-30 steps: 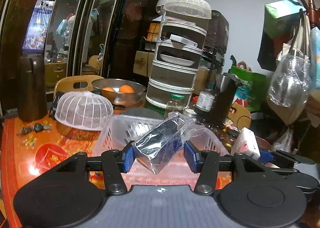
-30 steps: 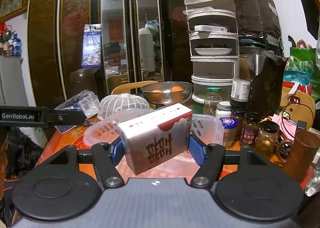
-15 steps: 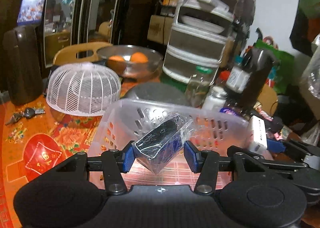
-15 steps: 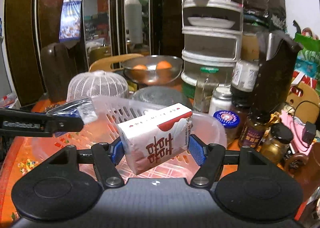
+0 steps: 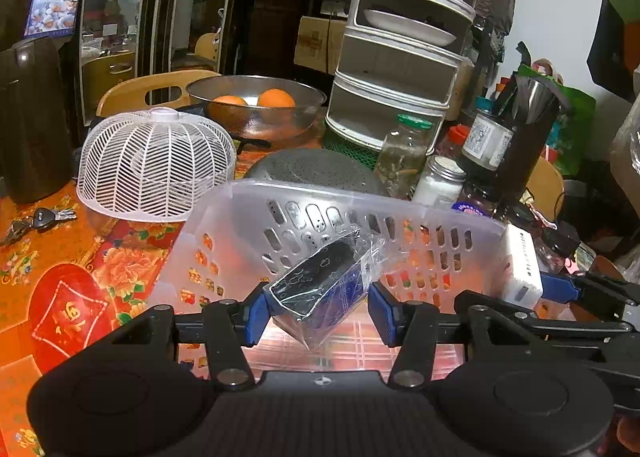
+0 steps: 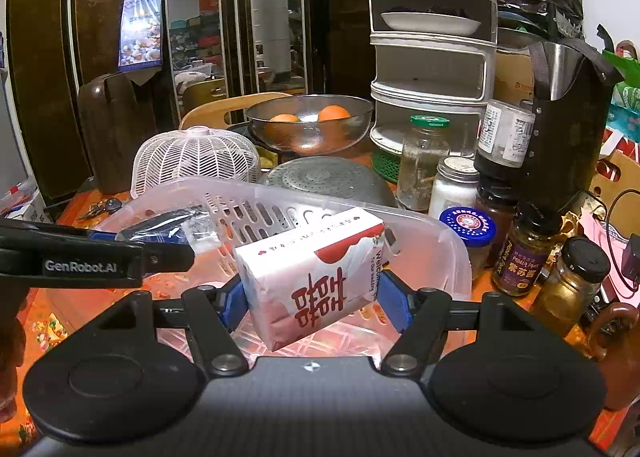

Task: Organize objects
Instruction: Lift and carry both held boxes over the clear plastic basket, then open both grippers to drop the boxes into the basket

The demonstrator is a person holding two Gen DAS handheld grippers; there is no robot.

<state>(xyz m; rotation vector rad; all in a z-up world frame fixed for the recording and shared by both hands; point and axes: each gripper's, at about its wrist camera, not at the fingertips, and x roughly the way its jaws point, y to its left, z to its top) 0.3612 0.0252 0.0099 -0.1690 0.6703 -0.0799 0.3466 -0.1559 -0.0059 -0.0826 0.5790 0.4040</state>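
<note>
My left gripper (image 5: 318, 313) is shut on a dark packet in clear plastic wrap (image 5: 320, 289) and holds it low inside a clear plastic basket (image 5: 240, 201). My right gripper (image 6: 314, 305) is shut on a white and red tissue pack (image 6: 316, 277), held over the same basket (image 6: 448, 245) at its right side. The left gripper also shows in the right wrist view (image 6: 168, 253) with its packet (image 6: 172, 227). The tissue pack shows at the basket's right end in the left wrist view (image 5: 520, 265).
Behind the basket stand a white mesh food cover (image 5: 156, 161), a grey colander (image 5: 316, 171), a metal bowl with oranges (image 5: 256, 105), a tiered white rack (image 5: 400, 57), and several jars (image 6: 520, 253). Keys (image 5: 40, 219) lie on the red tablecloth at the left.
Both grippers have moved forward and down over the basket with their loads still held. The basket now fills more of both views.
</note>
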